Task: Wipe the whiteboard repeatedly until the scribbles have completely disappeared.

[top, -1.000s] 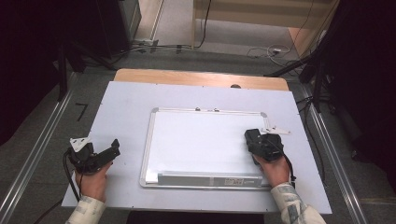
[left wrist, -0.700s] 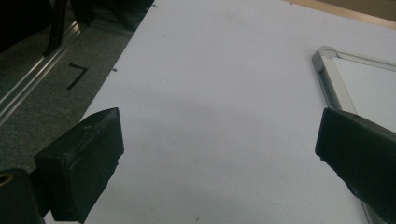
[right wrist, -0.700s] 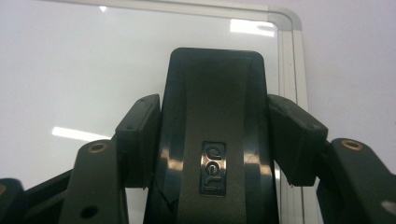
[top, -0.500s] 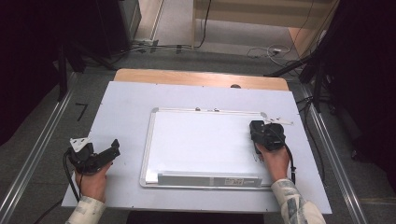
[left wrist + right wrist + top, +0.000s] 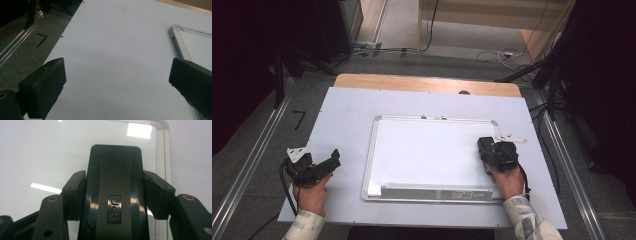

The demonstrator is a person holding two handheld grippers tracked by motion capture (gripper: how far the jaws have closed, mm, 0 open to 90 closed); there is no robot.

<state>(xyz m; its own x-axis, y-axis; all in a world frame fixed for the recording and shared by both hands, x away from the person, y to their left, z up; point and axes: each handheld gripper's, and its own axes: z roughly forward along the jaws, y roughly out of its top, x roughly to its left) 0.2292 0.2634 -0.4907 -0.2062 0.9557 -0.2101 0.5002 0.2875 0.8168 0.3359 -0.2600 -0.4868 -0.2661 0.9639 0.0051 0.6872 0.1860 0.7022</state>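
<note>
Right gripper (image 5: 113, 195) is clamping a glossy black whiteboard eraser (image 5: 113, 177), probably; its right gripper view is revealing a "deli" badge (image 5: 114, 208) over the whiteboard (image 5: 427, 150).

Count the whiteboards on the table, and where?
1. The whiteboard lies flat at the middle of the table. The right tool, shut on a black eraser, is over its right edge. Nothing seems hidden.
</note>
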